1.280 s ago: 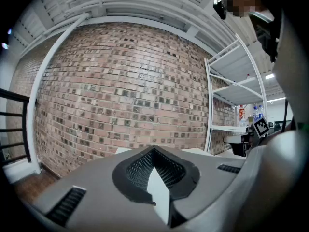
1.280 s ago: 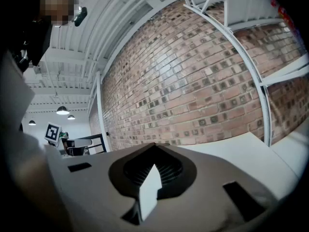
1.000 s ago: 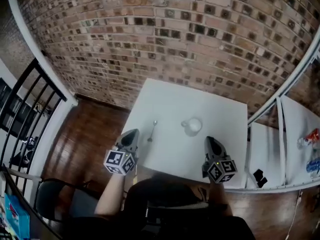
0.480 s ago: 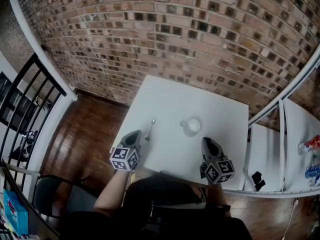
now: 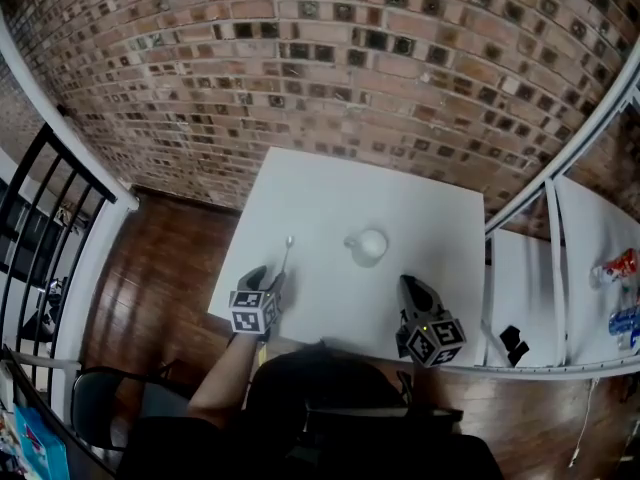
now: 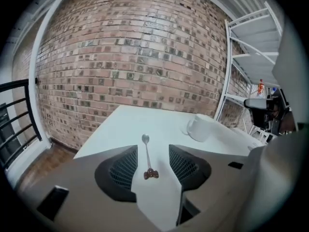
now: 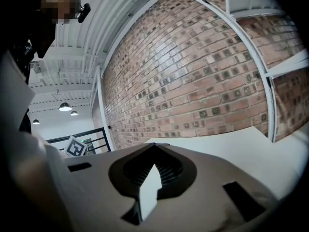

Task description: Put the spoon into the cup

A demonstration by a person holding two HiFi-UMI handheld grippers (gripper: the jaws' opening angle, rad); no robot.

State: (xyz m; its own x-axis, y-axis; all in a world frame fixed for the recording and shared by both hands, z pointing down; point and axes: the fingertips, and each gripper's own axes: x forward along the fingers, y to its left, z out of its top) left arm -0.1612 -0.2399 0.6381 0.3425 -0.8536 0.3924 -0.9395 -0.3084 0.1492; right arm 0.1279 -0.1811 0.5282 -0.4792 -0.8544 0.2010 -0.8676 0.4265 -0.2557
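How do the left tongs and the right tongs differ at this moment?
The left tongs are opening, with the handle end of the spoon between the jaws, not gripped; the right tongs are shut and empty. The left tongs point at the spoon, with the cup beyond; the right tongs face bare table and brick wall. Both are held over the table's near edge.

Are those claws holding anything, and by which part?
Nothing is held. The left claw is opening, the handle end of the spoon between its jaws; the right claw is shut, empty.
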